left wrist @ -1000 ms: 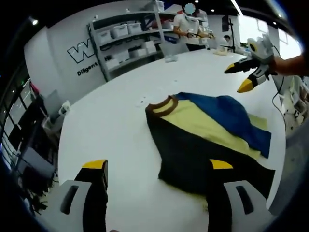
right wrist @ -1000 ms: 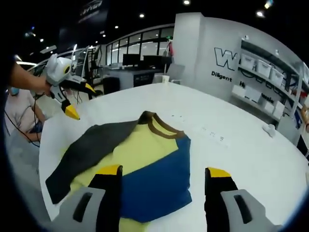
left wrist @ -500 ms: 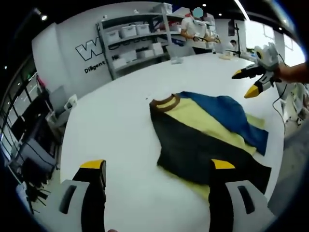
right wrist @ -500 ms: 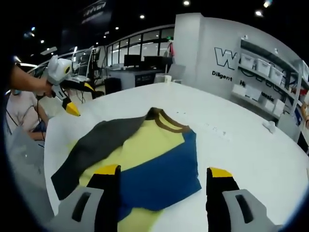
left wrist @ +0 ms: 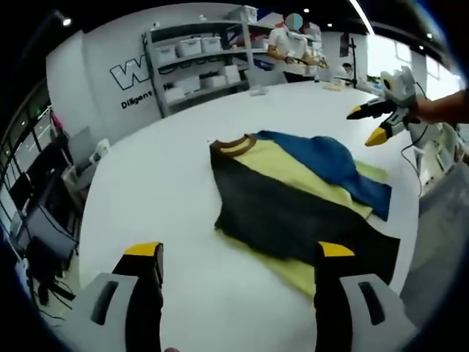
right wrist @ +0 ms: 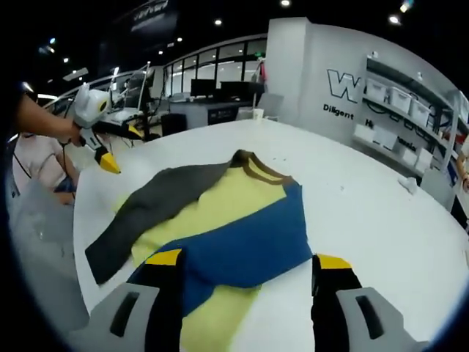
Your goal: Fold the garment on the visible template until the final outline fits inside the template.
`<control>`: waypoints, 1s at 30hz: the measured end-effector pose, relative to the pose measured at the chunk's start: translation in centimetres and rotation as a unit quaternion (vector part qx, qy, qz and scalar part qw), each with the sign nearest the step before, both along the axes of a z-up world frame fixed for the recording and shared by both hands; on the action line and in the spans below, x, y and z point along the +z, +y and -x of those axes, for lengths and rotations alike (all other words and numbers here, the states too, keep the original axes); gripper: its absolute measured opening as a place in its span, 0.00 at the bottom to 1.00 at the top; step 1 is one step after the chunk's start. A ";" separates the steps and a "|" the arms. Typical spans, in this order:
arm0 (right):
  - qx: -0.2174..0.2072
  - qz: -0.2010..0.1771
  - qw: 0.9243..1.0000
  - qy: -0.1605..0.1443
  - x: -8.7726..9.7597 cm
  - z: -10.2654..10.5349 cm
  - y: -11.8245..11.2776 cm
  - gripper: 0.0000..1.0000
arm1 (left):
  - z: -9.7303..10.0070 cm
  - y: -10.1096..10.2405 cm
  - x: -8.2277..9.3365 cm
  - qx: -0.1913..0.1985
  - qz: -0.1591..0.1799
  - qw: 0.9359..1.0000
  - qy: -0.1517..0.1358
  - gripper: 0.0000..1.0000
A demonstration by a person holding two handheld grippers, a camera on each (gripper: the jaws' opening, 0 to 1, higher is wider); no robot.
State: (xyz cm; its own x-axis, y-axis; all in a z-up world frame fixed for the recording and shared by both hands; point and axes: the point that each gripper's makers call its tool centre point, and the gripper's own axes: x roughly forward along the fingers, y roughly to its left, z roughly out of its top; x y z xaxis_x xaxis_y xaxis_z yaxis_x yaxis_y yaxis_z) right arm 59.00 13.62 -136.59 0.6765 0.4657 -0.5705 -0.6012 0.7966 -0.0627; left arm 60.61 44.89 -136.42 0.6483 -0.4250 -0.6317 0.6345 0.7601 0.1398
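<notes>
A garment lies flat on the white table [left wrist: 157,183]. It has a yellow body [right wrist: 220,209], a brown collar [left wrist: 231,144], a dark grey part [left wrist: 293,209] folded across one side and a blue part [right wrist: 245,246] on the other. My left gripper [left wrist: 239,253] hovers open above the table's near side, and the garment's grey and yellow end lies by its right jaw. My right gripper [right wrist: 249,260] is open above the blue part and the yellow hem. Each gripper also appears in the other's view, hand-held above the table edge: the right gripper [left wrist: 375,121] and the left gripper [right wrist: 110,143], both open.
Shelves [left wrist: 198,62] with white bins stand against the wall beyond the table. A person [left wrist: 289,40] works at the far end. The table's rounded edge [left wrist: 412,213] runs close to the garment's blue side. Another person [right wrist: 33,165] sits off the table's edge.
Both views have shifted as the hands moved; the right view now takes in more of the yellow hem. The garment keeps its shape and both grippers stay open.
</notes>
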 end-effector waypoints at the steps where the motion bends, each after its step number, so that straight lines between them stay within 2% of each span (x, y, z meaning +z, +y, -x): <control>1: 0.000 0.002 1.000 0.001 -0.1 0.2 -0.1 0.68 | 0.4 -0.1 -0.4 -0.005 -0.003 1.000 0.003 0.85; 8: -0.001 0.003 1.000 0.015 -1.5 2.7 -0.7 0.66 | 3.4 -1.1 -2.6 -0.041 -0.008 0.999 0.024 0.83; 12: 0.000 0.006 1.000 0.024 -2.3 3.8 -1.0 0.63 | 4.9 -1.6 -3.6 -0.067 -0.026 0.997 0.027 0.81; 18: 0.005 0.011 0.999 0.038 -3.4 5.2 -1.0 0.56 | 6.2 -2.1 -4.5 -0.085 -0.035 0.995 0.034 0.77; 22: 0.011 0.016 0.998 0.052 -4.4 6.3 -0.9 0.49 | 6.9 -2.3 -5.3 -0.100 -0.044 0.993 0.046 0.70; 25: 0.012 0.013 0.998 0.057 -4.9 6.7 -0.9 0.48 | 7.2 -2.8 -5.5 -0.112 -0.043 0.992 0.045 0.64; 30: 0.023 0.025 0.997 0.070 -5.8 7.6 -0.7 0.41 | 7.4 -3.3 -5.9 -0.114 -0.040 0.991 0.057 0.57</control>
